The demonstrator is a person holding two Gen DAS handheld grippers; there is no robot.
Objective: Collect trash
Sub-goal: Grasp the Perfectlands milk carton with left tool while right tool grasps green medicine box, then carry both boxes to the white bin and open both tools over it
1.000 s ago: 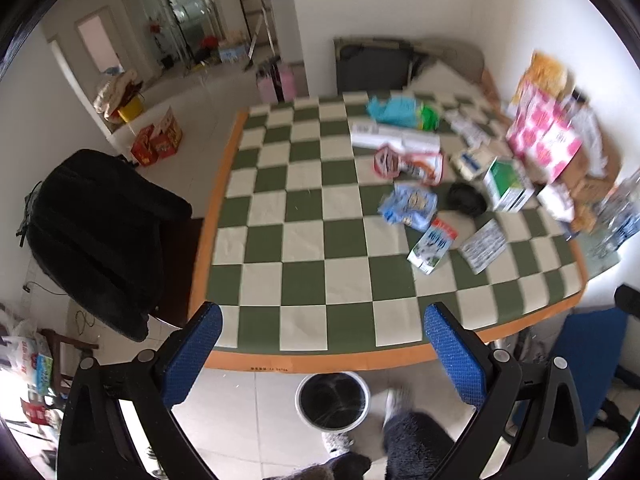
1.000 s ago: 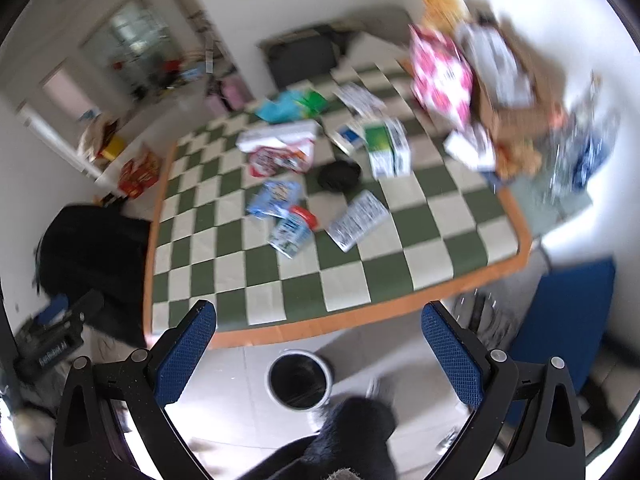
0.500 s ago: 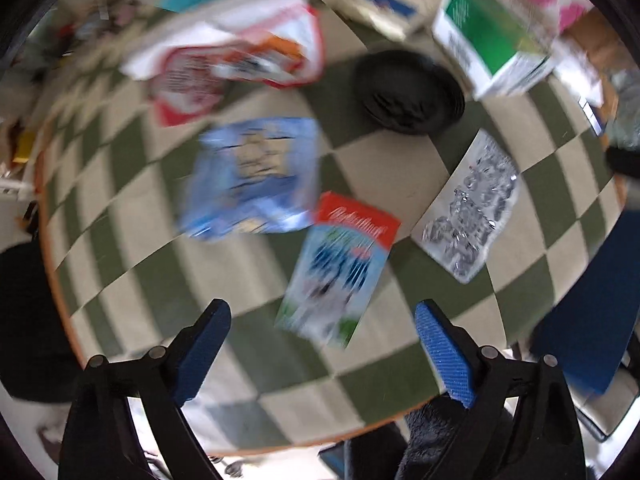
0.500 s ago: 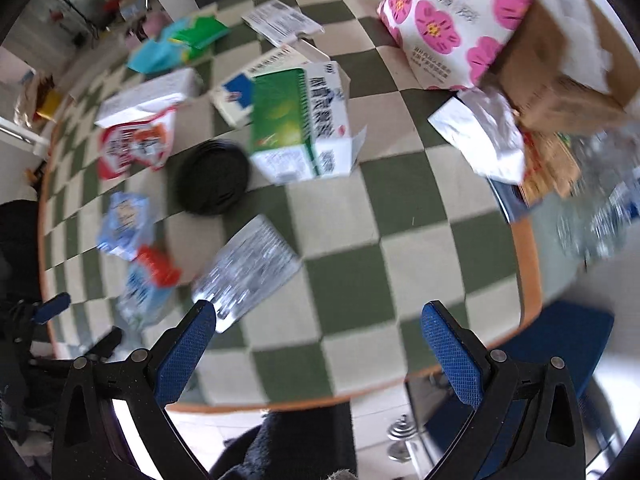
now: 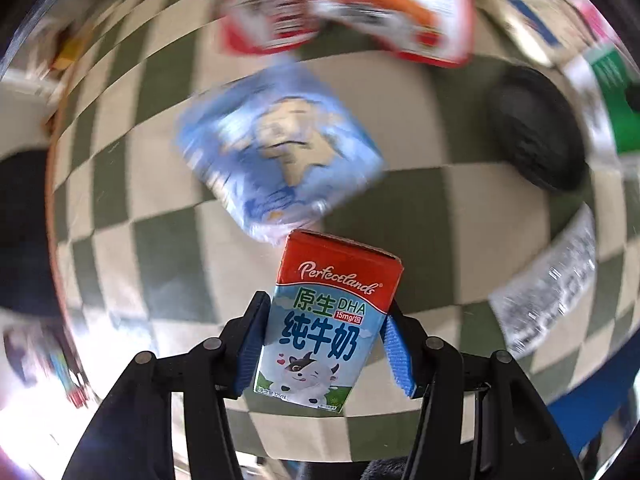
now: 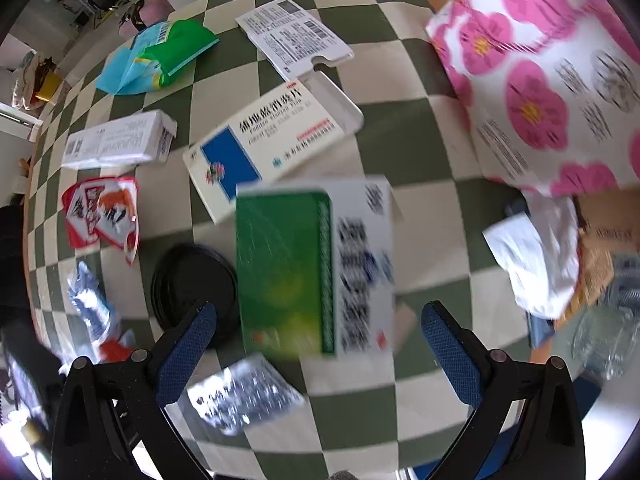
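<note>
- Two grippers are over a green-and-cream checkered table strewn with packaging.
- The left gripper has its blue fingers clamped on both sides of a small milk carton with a red top and a cartoon cow on its front; the carton sits tilted between them, its red end pointing away from the camera.
- Just beyond the carton in the left wrist view lies a blurred blue snack bag, and farther off a red-and-white wrapper.
- To the right in that view sit a black round lid and, nearer, a silver blister pack.
- The right gripper has its fingers wide apart with nothing between them, poised above a green-and-white box that is blurred.
- Left of that box the black round lid shows partly behind the left finger; the silver blister pack lies at the near edge between the fingers.
- Beyond the box lies a white-and-blue medicine box, then a white carton to the left, a green-and-blue bag far left, and a printed sheet at the far side.
- A pink-flowered box stands at the right, with crumpled white paper near it.
</note>
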